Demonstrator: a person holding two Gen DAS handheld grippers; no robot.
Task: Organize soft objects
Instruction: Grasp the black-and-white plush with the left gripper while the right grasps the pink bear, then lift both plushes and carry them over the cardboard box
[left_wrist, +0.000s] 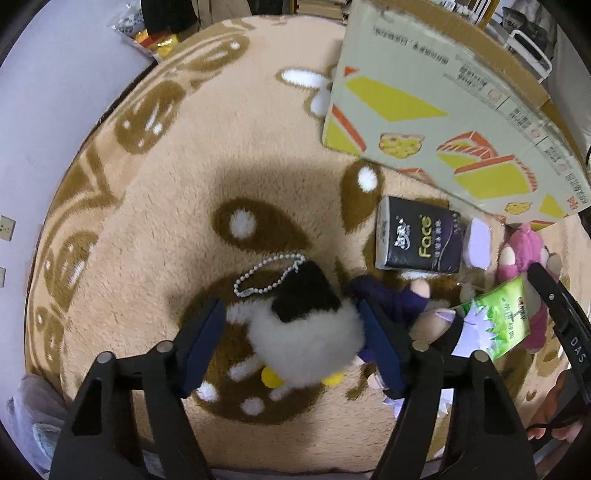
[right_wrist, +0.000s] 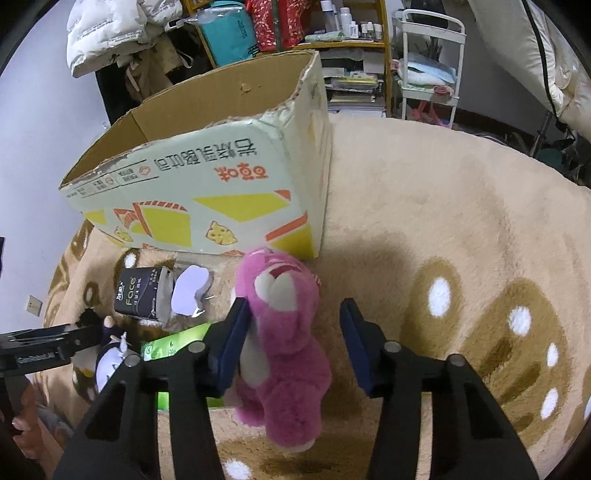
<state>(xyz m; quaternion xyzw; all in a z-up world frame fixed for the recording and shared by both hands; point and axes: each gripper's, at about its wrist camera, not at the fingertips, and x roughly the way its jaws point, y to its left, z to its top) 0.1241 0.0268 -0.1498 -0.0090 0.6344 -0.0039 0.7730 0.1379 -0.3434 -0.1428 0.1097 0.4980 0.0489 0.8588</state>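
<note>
Left claw (left_wrist: 291, 314) ajar round white plush (left_wrist: 306, 347), right claw (right_wrist: 293, 304) round pink bear (right_wrist: 284, 332); tan rug (left_wrist: 221, 147); cardboard box (right_wrist: 221, 184)

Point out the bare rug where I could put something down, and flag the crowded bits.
Free: the rug right of the cardboard box and pink bear, and the stretch left of the fluffy white plush toward the wall. Crowded: the strip in front of the box, where the black tissue pack, green pack and doll lie close together.

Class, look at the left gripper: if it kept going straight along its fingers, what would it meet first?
Most likely the white-and-black plush keychain lying between the left gripper fingers, then the rug beneath.
</note>
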